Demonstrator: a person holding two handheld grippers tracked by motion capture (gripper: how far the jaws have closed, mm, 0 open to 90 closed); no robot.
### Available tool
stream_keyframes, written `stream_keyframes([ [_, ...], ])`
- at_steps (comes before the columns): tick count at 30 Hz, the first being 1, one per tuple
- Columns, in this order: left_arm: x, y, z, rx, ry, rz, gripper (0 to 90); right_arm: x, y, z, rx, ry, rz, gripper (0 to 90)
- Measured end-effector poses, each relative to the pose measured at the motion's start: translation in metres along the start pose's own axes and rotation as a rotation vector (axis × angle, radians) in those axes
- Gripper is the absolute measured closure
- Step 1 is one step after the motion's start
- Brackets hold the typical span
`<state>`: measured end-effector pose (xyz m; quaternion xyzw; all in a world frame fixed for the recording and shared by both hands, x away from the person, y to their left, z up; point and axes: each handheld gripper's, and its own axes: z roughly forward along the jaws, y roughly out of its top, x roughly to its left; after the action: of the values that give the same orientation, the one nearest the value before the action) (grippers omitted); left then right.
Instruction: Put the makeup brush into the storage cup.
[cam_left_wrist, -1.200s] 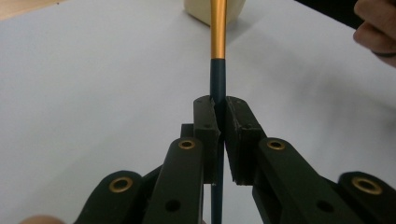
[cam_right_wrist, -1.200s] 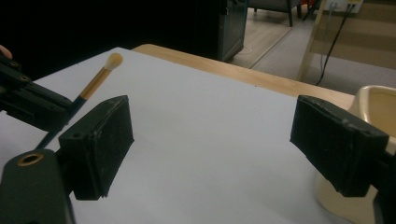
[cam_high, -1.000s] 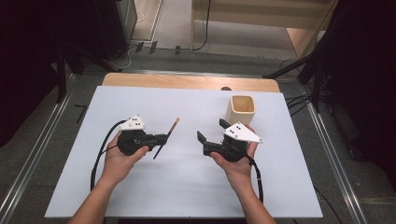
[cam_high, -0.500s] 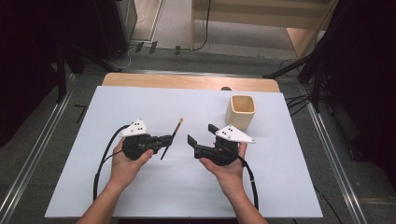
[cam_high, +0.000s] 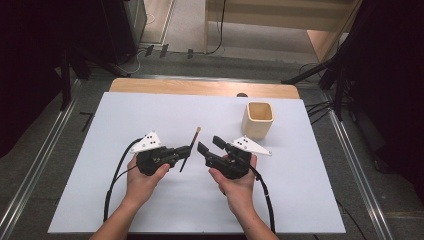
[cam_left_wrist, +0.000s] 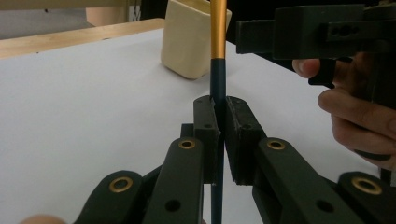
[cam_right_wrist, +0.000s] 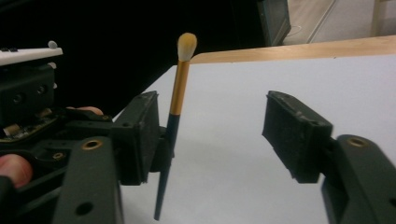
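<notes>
A makeup brush (cam_high: 193, 138) with a dark handle, gold ferrule and tan tip stands tilted above the white table (cam_high: 150, 110). My left gripper (cam_high: 184, 151) is shut on its handle (cam_left_wrist: 217, 74), pads (cam_left_wrist: 205, 121) pressed from both sides. Facing it from the right, my right gripper (cam_high: 210, 145) is open, its jaws having just been closing. In the right gripper view the brush (cam_right_wrist: 179, 88) rises just beyond the inner face of the left jaw, and no pad of my right gripper (cam_right_wrist: 217, 126) touches it.
A cream square cup (cam_high: 258, 120) stands upright at the back right of the table; it shows behind the brush as the cup (cam_left_wrist: 189, 42). A wooden strip (cam_high: 200, 87) borders the table's far edge. Cables trail from both grippers toward the near edge.
The two grippers have drawn closer together at the table's middle, the brush coming right with the left one. The right gripper's jaws stand narrower than before.
</notes>
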<state>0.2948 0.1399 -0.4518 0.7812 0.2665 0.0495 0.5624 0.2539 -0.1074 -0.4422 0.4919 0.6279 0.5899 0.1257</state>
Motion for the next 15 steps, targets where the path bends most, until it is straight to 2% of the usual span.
stream_keyframes([
  [2,-0.002,0.0,0.003,-0.001,-0.005,-0.001,84.7,0.0,-0.001,0.001,-0.001,0.013,0.015,43.9],
  [5,-0.005,-0.001,0.005,-0.01,-0.005,0.005,84.7,-0.003,-0.003,0.003,0.01,0.066,0.066,49.5],
  [12,-0.012,-0.004,0.01,-0.024,-0.005,0.011,84.7,-0.005,-0.005,0.005,0.012,0.091,0.086,57.7],
  [15,-0.016,-0.006,0.013,-0.031,-0.002,0.021,84.7,-0.003,-0.006,0.005,0.008,0.101,0.121,62.9],
])
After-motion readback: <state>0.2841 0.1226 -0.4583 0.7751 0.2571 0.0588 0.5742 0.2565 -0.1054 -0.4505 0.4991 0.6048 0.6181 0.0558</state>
